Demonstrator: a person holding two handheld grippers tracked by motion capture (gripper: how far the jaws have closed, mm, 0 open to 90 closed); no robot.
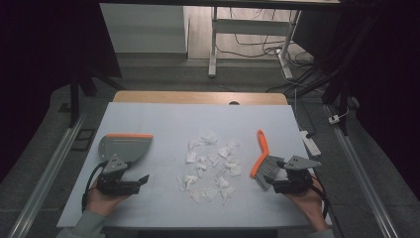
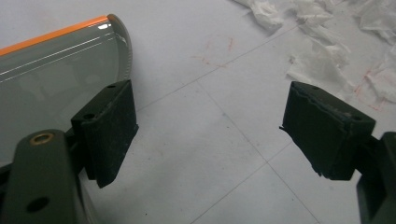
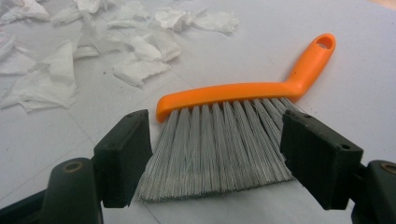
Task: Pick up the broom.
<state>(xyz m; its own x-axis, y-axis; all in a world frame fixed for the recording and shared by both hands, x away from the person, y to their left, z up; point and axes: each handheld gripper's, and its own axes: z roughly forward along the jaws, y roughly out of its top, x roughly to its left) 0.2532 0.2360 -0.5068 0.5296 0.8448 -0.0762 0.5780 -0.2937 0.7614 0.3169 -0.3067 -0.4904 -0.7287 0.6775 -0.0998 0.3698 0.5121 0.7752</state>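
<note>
Brush [image 3: 224,135] lies right of paper scraps [image 1: 212,166], bristles between spread jaws of right gripper [image 1: 282,182], apparently untouched. Bristles soft, yielding; orange handle [image 3: 308,65] stiff, better hold. Left gripper [image 1: 141,181] agape, empty, beside dustpan [image 1: 125,147], left of scraps.

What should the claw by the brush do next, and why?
Probably shut on the brush. The right claw is open, its jaws either side of the grey bristles, and the brush lies flat and unheld. Torn paper waits to be swept toward the dustpan.
</note>
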